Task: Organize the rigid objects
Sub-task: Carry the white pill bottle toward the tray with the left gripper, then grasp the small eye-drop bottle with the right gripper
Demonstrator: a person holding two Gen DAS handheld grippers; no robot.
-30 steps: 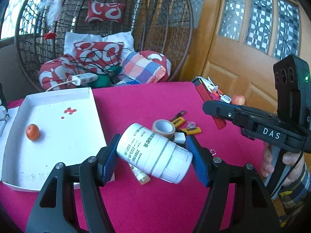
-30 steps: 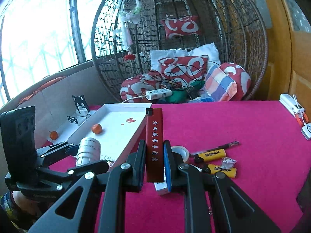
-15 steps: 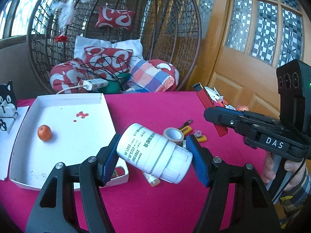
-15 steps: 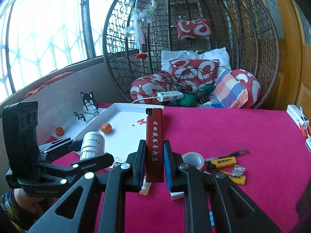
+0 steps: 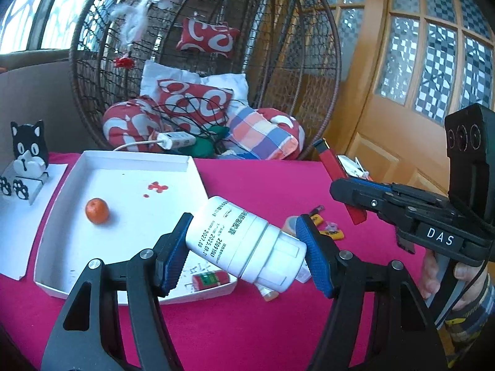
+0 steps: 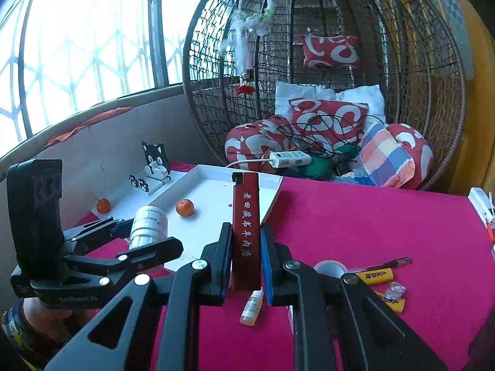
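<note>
Both loads are mid-carry above the pink counter (image 6: 371,216). The left tongs (image 5: 244,247) clamp a tilted white bottle (image 5: 244,241) over the white tray (image 5: 123,157)'s near corner; the right tongs (image 6: 246,259) pinch an upright red case (image 6: 246,232). Next, I reckon, each needs lowering into the tray before release.

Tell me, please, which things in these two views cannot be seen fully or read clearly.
- Small dropper bottle: left wrist view, mostly hidden behind the white bottle held in the left gripper.
- Tape roll: right wrist view, partly covered by the right gripper finger.
- Print on the white bottle: left wrist view, too small to read fully.
- Red box: left wrist view, lower part hidden by the right gripper.
</note>
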